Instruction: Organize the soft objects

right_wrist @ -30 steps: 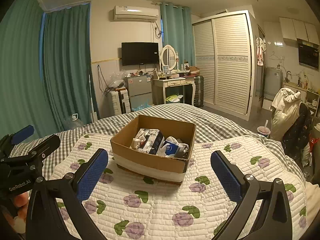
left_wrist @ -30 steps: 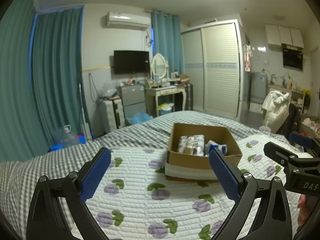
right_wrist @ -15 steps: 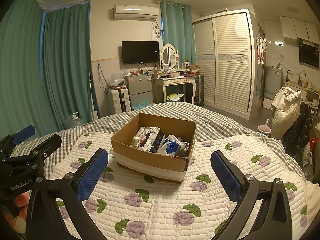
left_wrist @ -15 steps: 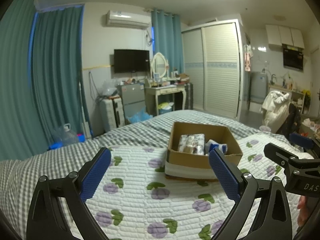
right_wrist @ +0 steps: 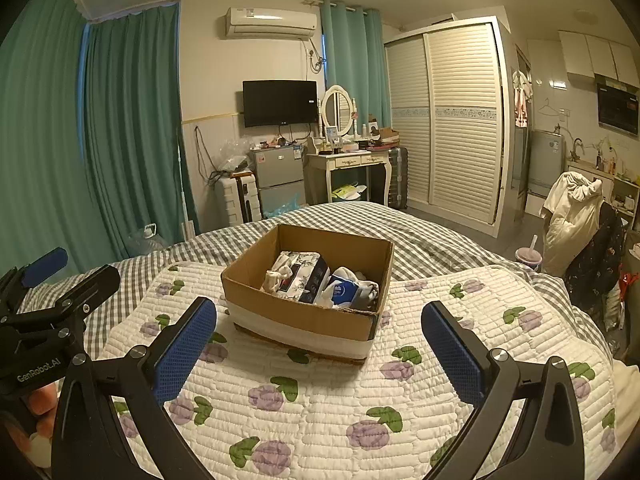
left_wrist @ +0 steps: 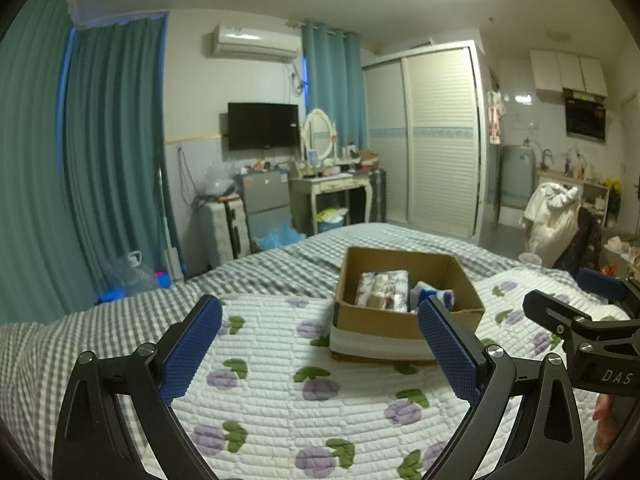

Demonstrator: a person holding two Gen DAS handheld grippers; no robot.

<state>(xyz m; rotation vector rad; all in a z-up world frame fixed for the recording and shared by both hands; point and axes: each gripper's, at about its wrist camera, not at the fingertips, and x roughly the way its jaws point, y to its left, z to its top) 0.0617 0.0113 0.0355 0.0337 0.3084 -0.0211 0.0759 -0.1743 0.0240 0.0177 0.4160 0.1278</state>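
An open cardboard box (right_wrist: 296,314) (left_wrist: 464,280) sits on the flowered white quilt (right_wrist: 320,400) (left_wrist: 280,380) on the bed. Inside lie a patterned soft pack (right_wrist: 298,274) (left_wrist: 382,290) and a blue and white pack (right_wrist: 344,290) (left_wrist: 434,294) beside grey-white cloth. My left gripper (left_wrist: 320,340) is open and empty, above the quilt, short of the box. My right gripper (right_wrist: 318,340) is open and empty, in front of the box. Each gripper shows at the edge of the other's view.
A grey checked sheet (right_wrist: 420,236) covers the far bed. Beyond it stand teal curtains (right_wrist: 132,128), a suitcase, small fridge, dressing table (right_wrist: 352,164) and louvred wardrobe (right_wrist: 460,120). A chair draped with clothes (right_wrist: 576,216) is at right.
Both views have shifted very slightly; the box sits a touch nearer in the right wrist view. Both grippers stay open and empty.
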